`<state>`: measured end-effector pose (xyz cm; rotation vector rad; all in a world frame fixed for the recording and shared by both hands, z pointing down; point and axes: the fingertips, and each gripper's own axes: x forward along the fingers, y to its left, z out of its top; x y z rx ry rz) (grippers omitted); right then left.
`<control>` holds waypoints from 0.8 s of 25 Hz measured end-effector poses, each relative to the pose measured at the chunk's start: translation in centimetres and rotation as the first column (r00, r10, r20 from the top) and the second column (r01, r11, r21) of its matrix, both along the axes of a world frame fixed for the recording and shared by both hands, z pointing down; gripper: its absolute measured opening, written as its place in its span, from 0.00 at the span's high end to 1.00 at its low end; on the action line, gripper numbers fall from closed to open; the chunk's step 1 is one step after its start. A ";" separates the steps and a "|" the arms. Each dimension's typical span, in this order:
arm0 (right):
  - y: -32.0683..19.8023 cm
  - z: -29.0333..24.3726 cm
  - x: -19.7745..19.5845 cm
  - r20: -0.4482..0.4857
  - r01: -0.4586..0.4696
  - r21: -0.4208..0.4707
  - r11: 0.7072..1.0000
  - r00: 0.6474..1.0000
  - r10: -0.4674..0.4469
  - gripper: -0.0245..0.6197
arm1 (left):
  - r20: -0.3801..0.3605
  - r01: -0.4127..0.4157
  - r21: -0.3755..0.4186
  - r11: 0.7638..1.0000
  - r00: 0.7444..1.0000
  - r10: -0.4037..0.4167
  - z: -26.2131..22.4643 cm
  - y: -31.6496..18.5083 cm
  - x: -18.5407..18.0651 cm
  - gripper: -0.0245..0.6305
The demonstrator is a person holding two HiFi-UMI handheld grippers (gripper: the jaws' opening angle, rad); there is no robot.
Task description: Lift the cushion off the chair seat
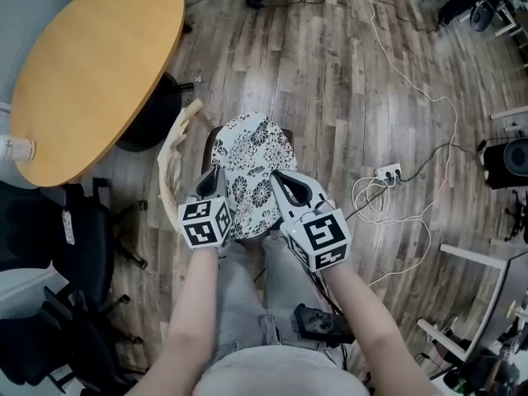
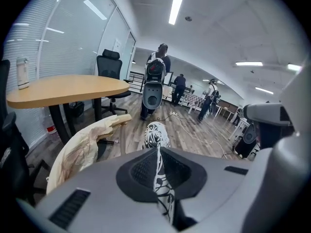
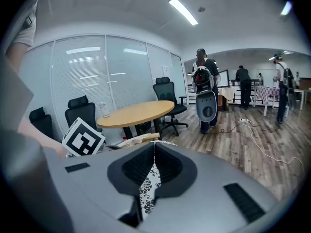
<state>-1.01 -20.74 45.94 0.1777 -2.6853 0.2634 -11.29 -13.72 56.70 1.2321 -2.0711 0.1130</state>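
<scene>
Looking down from the head view: you've got both grippers on the near edge of the black-and-white floral cushion (image 1: 252, 159). The left gripper (image 1: 216, 175) has the near-left rim, the right gripper (image 1: 277, 176) the near-right rim, and their marker cubes face up at you. The cushion sits over the chair, hiding the seat, so you can't tell if its far edge is clear. The chair's cream backrest (image 1: 172, 162) curves just left of the cushion. The round wooden table (image 1: 91, 64) is up-left with a bottle (image 1: 16, 148) at its edge, and there's a power strip (image 1: 388, 172) w/ white cable on the floor to the right.

Left gripper view: the left gripper (image 2: 156, 152) is clenched, pads pinching the cushion (image 2: 156, 136) edge-on. The fabric runs straight fwd from the jaws. The backrest (image 2: 82, 144) is to the left, the table (image 2: 68, 87) behind it, and people stand in the bkgd.

Right gripper view: the right gripper (image 3: 154, 149) is clamped too, w/ a strip of the cushion (image 3: 148, 191) squeezed between the pads and hanging below. The left cube (image 3: 83, 137) is alongside, and the table (image 3: 136, 113) is beyond.
</scene>
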 end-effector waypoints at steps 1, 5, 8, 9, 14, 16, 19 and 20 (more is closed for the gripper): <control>0.0 -0.5 0.0 0.000 0.004 0.008 1.000 1.000 -0.004 0.92 | 0.002 -0.013 0.009 1.000 1.000 0.013 -0.6 -0.2 0.1 0.94; 0.1 -1.9 0.4 -0.012 0.012 0.039 0.999 1.000 -0.011 0.92 | 0.016 -0.061 0.037 0.997 0.998 0.061 -2.8 -1.0 0.6 0.94; 0.3 -2.4 0.7 -0.029 0.021 0.064 0.998 0.999 -0.019 0.92 | 0.010 -0.097 0.050 0.994 0.995 0.096 -4.1 -1.3 1.4 0.94; 0.4 -2.6 0.7 -0.035 0.025 0.072 0.997 0.999 -0.023 0.92 | 0.014 -0.112 0.052 0.992 0.994 0.111 -4.5 -1.4 1.6 0.94; 0.6 -3.9 0.9 -0.043 0.024 0.099 0.995 0.999 -0.020 0.92 | 0.052 -0.185 0.060 0.981 0.982 0.182 -7.0 -1.6 2.5 0.94; 0.6 -4.7 1.0 -0.039 0.016 0.111 0.994 0.999 -0.012 0.92 | 0.068 -0.207 0.061 0.976 0.977 0.203 -8.0 -1.4 2.8 0.94; 0.4 -6.0 1.2 -0.029 0.010 0.123 0.992 1.000 -0.006 0.92 | 0.083 -0.233 0.070 0.970 0.970 0.227 -9.6 -1.3 3.1 0.94; 0.4 -6.4 1.2 -0.027 0.009 0.128 0.992 1.000 -0.006 0.92 | 0.088 -0.242 0.073 0.968 0.968 0.236 -10.2 -1.2 3.3 0.94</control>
